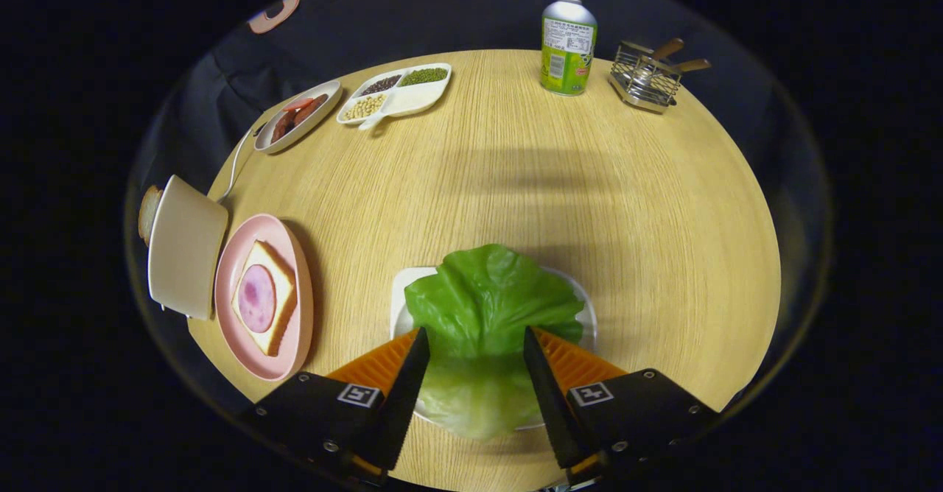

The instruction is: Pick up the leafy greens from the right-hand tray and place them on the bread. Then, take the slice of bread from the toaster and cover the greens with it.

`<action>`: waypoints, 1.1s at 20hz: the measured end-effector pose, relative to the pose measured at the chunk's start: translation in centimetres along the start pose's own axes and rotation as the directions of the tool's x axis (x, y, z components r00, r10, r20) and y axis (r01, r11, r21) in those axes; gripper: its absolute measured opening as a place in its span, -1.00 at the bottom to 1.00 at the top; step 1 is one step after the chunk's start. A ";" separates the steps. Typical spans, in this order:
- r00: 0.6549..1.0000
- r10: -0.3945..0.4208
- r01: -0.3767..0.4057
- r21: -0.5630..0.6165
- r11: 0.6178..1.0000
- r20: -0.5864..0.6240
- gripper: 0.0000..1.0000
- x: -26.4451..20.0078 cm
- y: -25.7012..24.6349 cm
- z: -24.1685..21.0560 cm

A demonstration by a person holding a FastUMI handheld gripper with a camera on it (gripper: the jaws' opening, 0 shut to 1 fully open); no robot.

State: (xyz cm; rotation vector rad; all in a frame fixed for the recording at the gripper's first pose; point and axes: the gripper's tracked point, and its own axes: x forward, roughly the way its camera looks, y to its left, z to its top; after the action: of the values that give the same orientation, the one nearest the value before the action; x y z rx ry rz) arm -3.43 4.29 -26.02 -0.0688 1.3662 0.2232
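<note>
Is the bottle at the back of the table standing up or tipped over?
Upright. The bottle stands on its base, cap on top, beside the wire rack. The gripper is open around the lettuce.

I see my gripper (475,345) with its fingers spread either side of the lettuce leaf (486,308), which lies on a white tray (401,293) at the tabletop's near edge. At the left edge sits a pink plate (291,345) carrying bread topped with ham (258,297), beside the toaster (184,245) holding a slice (147,212).
</note>
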 end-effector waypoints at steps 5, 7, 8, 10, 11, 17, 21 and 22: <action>0.997 -0.072 0.073 -0.016 0.997 0.037 -0.27 0.2 -0.9 0.2; 0.996 -0.070 0.071 -0.006 0.997 0.054 -0.51 0.1 -1.2 0.2; 0.996 -0.062 0.061 0.006 0.998 0.060 -0.64 0.1 -1.3 0.3; 0.997 -0.040 0.038 0.033 0.999 0.067 -0.89 0.1 -1.2 0.3; 0.997 -0.030 0.027 0.045 0.999 0.069 -0.91 0.1 -1.2 0.3; 0.991 0.043 -0.056 0.093 0.994 0.129 -0.96 -1.5 0.1 1.4; 0.983 0.080 -0.101 0.116 0.988 0.168 -0.97 -3.0 0.9 2.5; 0.979 0.087 -0.110 0.117 0.987 0.183 -0.97 -3.6 1.2 3.0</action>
State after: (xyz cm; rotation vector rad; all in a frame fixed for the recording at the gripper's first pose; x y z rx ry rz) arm -1.41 5.54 -21.83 0.1224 1.2045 0.2203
